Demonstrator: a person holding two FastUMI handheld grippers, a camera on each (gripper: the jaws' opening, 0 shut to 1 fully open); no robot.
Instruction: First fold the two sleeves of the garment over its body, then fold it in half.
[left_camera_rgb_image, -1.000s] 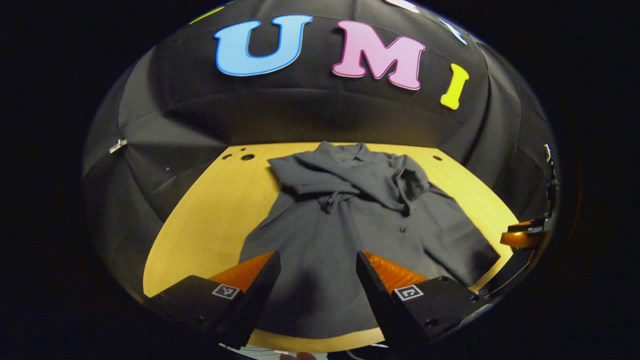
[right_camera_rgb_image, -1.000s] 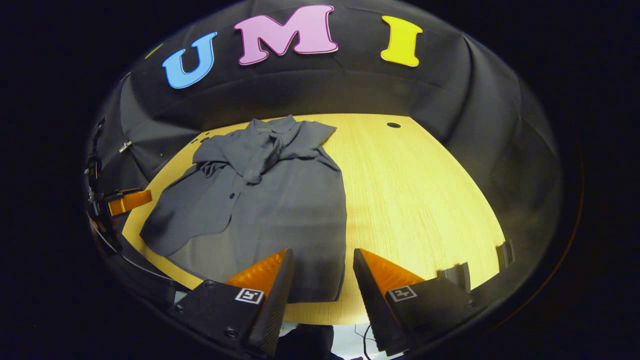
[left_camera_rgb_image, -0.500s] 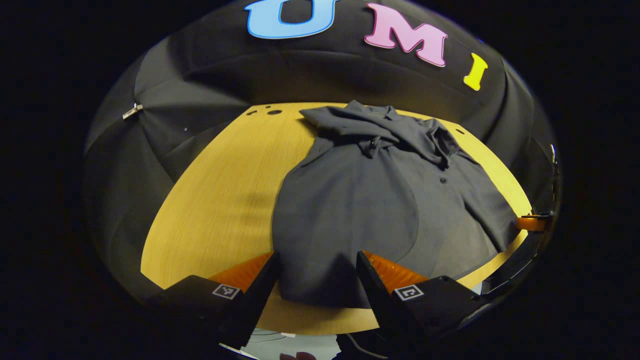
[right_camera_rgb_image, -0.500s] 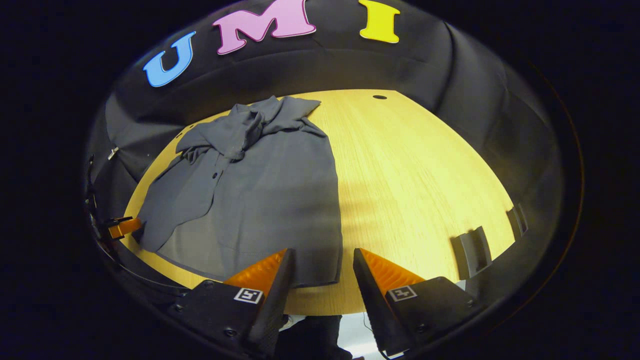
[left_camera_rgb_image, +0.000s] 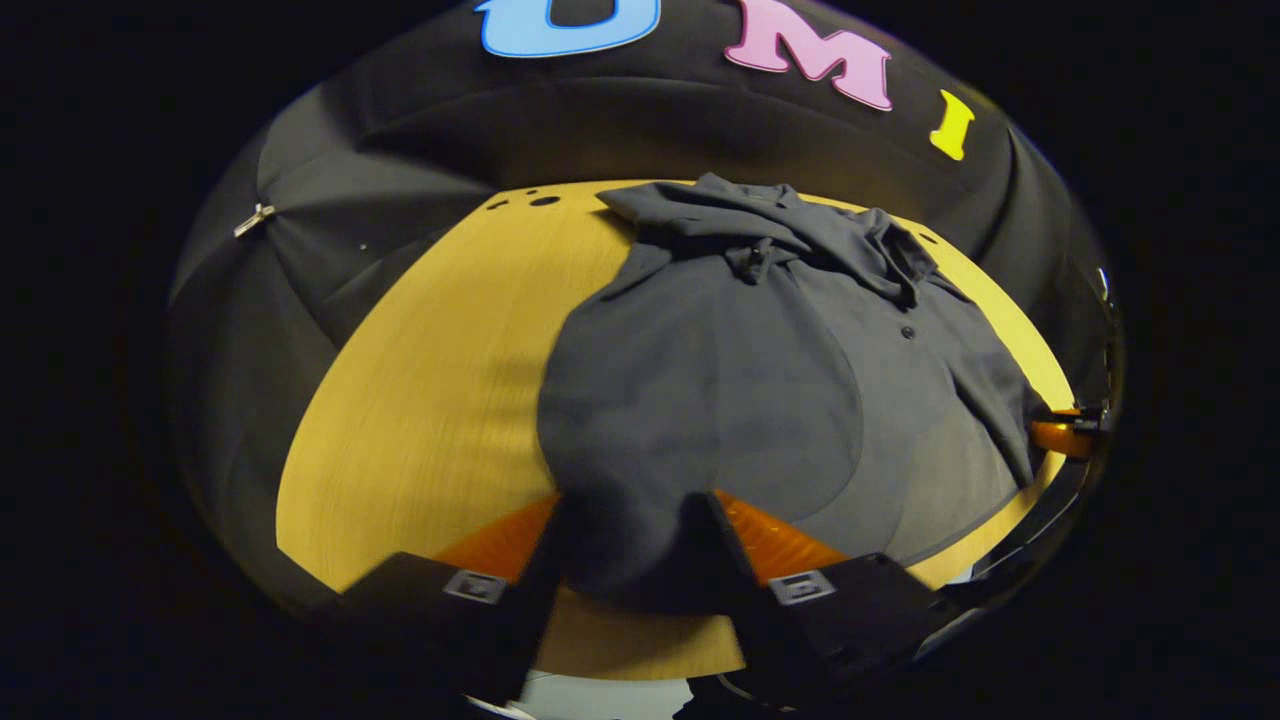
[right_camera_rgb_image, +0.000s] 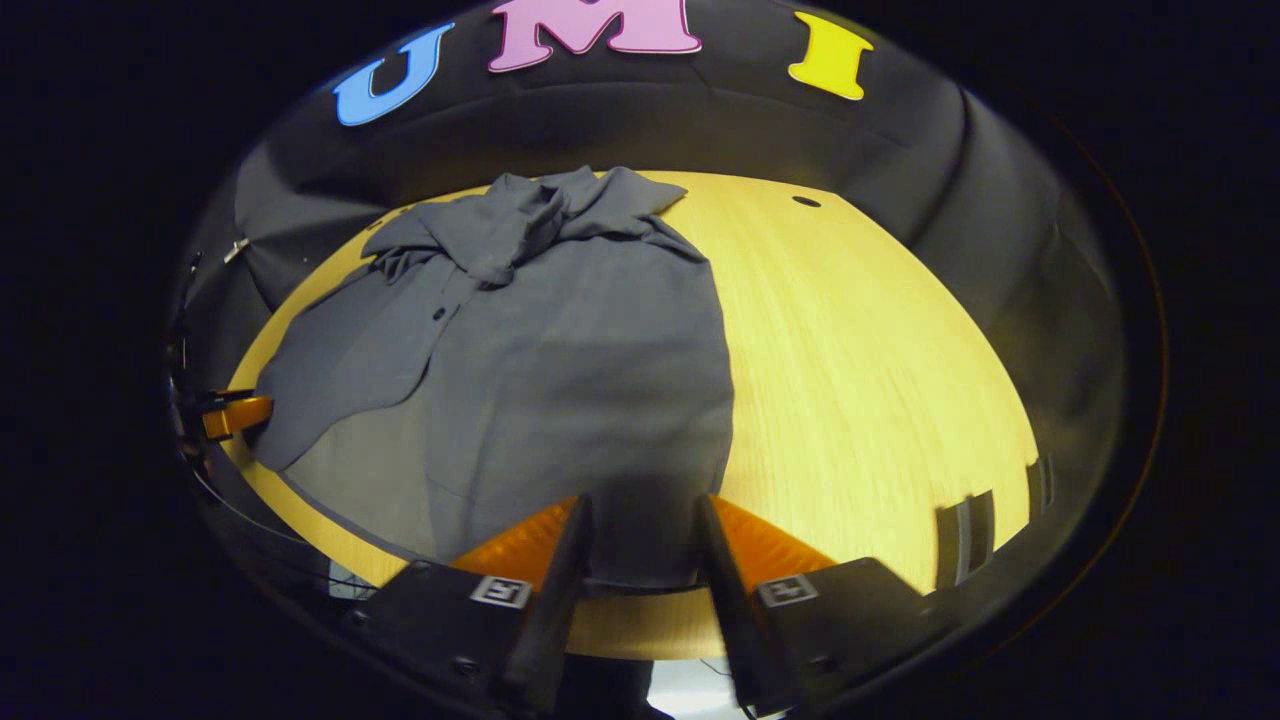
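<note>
A dark grey button shirt lies flat on the yellow wooden table, collar at the far end. Both sleeves are bunched across its chest. My left gripper is open at the near left hem corner, and the cloth reaches in between its fingers. In the right gripper view the shirt covers the left half of the table. My right gripper is open at the near right hem corner, also with hem cloth between its fingers. Each gripper's finger shows at the other view's edge.
Small round holes mark the table's far corners. Two dark brackets sit on the near right table edge. Bare wood lies to the left and right of the shirt. The black cloth wall closes the table's far side.
Both grippers have come down and forward onto the near hem. The cloth now sits between each pair of fingers, and the right fingers have narrowed slightly.
</note>
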